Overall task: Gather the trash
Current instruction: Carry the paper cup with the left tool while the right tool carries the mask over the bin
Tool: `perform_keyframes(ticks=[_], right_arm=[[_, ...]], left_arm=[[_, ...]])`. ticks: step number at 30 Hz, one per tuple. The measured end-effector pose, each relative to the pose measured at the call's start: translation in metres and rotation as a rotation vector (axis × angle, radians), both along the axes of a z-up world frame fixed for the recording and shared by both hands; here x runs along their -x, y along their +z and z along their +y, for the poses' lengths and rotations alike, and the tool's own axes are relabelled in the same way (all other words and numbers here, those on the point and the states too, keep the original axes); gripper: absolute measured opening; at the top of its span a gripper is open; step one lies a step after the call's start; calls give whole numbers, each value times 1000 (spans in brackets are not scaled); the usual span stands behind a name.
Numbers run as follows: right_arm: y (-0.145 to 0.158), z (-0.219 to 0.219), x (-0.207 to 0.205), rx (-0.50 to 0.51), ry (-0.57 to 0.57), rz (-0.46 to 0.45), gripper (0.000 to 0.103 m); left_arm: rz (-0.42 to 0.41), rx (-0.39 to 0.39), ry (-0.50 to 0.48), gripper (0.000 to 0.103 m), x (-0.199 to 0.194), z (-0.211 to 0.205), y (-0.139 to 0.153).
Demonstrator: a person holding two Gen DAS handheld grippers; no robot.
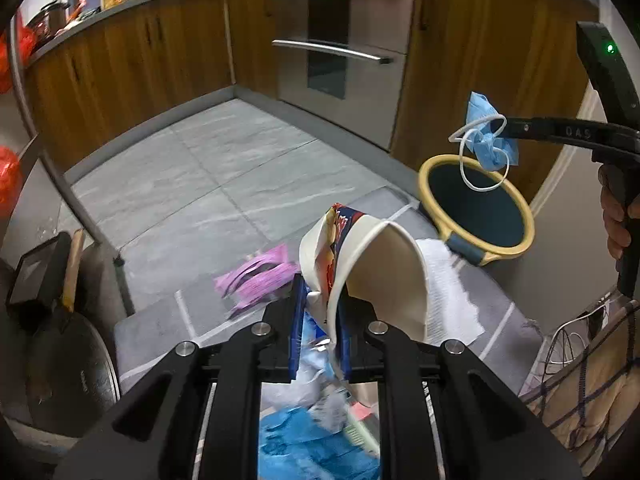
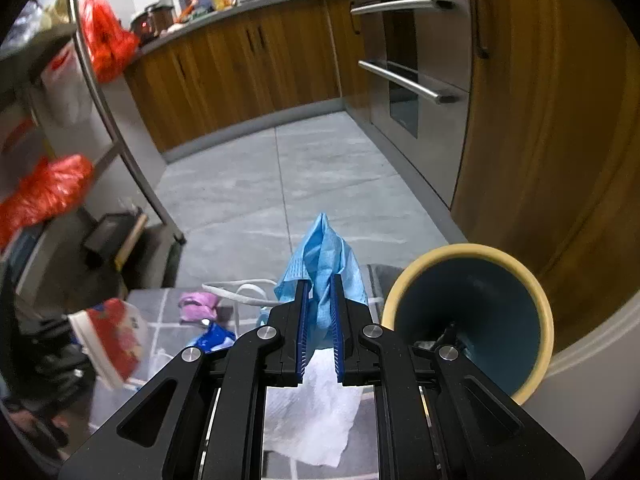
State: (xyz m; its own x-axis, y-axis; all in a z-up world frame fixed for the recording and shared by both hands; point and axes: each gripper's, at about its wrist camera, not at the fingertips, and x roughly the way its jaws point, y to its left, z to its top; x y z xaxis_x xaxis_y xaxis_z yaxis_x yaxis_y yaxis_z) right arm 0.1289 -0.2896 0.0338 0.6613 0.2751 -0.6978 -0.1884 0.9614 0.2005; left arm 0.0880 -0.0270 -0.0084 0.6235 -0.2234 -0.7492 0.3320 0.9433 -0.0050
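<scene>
My left gripper (image 1: 320,292) is shut on the wall of a squashed paper cup (image 1: 376,264), white inside with a red and blue print, held above a grey mat (image 1: 160,332). My right gripper (image 2: 319,292) is shut on a blue face mask (image 2: 324,256) with white ear loops. In the left wrist view the mask (image 1: 490,140) hangs just above the mouth of a dark blue bin with a yellow rim (image 1: 478,208). The bin (image 2: 472,320) stands right of the right gripper. The cup (image 2: 114,336) shows at the left of the right wrist view.
A white paper towel (image 2: 316,412), a purple wrapper (image 1: 256,276) and blue wrappers (image 1: 304,436) lie on the mat. Wooden cabinets and a steel oven (image 1: 340,52) stand behind. A metal rack with red bags (image 2: 44,188), a pan and a box (image 1: 40,276) stands at the left.
</scene>
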Motion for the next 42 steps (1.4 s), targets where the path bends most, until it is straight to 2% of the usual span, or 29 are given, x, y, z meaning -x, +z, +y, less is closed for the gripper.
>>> perform_keyframes(ticks=[8, 12, 23, 30, 32, 35, 42], right_arm=[[18, -28, 17, 27, -15, -74, 12], [13, -39, 11, 24, -17, -50, 12], [-4, -61, -11, 65, -36, -18, 12], [-17, -74, -30, 89, -54, 14, 12], [-21, -77, -34, 95, -66, 25, 12], [-23, -80, -40, 105, -76, 28, 12], [-25, -83, -45, 132, -82, 20, 12]], left_arm=[[-14, 0, -76, 14, -4, -36, -1], [2, -7, -92, 14, -8, -48, -8], [-10, 35, -160, 14, -22, -94, -14], [-5, 18, -186, 14, -25, -114, -21], [-3, 27, -181, 14, -25, -116, -20], [-42, 3, -189, 15, -22, -125, -13], [-67, 61, -228, 15, -24, -156, 5]])
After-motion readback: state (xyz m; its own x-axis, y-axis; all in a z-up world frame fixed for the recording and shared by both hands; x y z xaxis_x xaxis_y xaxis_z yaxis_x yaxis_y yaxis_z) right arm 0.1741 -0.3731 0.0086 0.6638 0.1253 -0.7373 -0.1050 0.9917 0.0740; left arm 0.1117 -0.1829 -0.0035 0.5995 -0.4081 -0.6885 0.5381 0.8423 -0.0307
